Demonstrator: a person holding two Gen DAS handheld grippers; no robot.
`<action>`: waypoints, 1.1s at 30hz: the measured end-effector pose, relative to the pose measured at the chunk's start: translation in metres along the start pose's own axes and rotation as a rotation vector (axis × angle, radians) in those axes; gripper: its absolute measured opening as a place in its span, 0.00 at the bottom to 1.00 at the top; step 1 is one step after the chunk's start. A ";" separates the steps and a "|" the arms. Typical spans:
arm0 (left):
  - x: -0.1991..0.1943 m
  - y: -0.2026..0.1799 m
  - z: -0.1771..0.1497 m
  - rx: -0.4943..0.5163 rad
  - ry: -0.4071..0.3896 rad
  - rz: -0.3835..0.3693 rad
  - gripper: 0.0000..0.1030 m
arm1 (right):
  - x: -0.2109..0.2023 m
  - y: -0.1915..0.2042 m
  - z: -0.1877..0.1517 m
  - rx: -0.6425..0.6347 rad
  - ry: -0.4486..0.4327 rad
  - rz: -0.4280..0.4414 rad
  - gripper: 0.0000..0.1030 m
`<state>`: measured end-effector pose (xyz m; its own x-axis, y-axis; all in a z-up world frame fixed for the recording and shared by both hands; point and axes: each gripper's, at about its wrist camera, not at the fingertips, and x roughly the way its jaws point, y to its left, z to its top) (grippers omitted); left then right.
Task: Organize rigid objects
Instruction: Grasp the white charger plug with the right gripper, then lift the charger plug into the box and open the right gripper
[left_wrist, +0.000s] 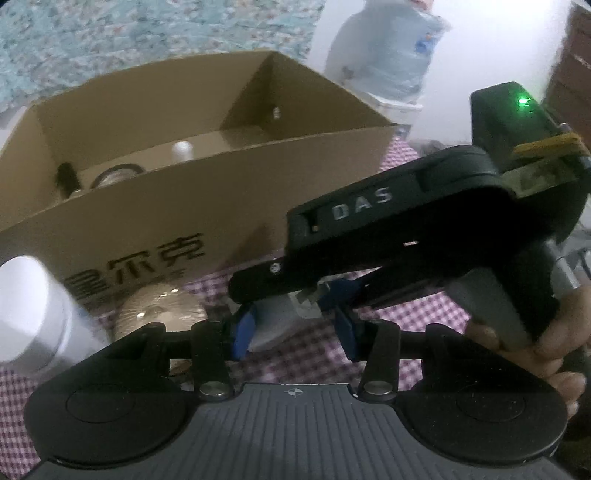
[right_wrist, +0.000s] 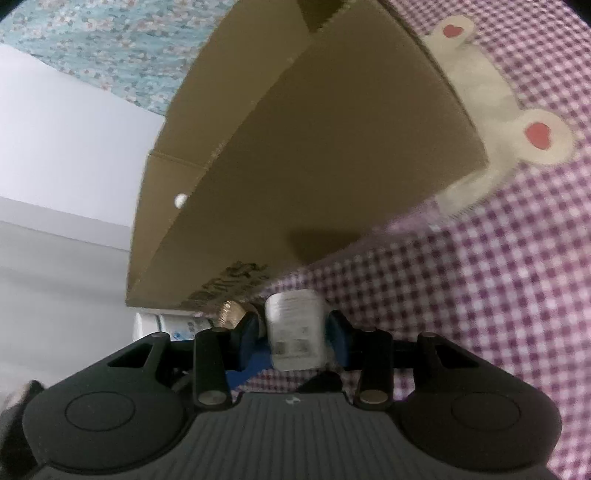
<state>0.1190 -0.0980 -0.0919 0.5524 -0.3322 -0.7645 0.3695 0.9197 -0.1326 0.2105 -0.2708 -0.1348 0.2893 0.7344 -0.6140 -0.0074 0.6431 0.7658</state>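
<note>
Lying across a checked table (right_wrist: 498, 295): cardboard box (right_wrist: 314, 155). Just below it, right claw (right_wrist: 295, 332) clamping an upright white bottle (right_wrist: 293, 336); left claw (left_wrist: 295, 328) probably closing beside it.

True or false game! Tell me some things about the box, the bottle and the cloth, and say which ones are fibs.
1. The cardboard box is open on top. True.
2. The box is empty. False: a white-topped item and other things show inside.
3. The cloth is plain blue. False: it is purple-and-white checked.
4. A white bottle sits between the pads of the right gripper. True.
</note>
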 end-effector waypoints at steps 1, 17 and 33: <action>0.000 -0.003 0.000 0.012 -0.001 -0.003 0.45 | -0.003 -0.003 -0.001 0.008 -0.005 -0.002 0.44; 0.003 -0.011 -0.002 0.041 0.006 -0.041 0.45 | -0.016 -0.034 -0.008 0.134 -0.029 0.028 0.34; 0.017 -0.002 0.001 0.075 0.061 0.022 0.47 | -0.009 -0.033 -0.006 0.152 -0.008 0.029 0.34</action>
<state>0.1280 -0.1056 -0.1040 0.5150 -0.2968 -0.8042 0.4141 0.9076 -0.0698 0.2022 -0.2977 -0.1558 0.2991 0.7501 -0.5898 0.1289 0.5807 0.8039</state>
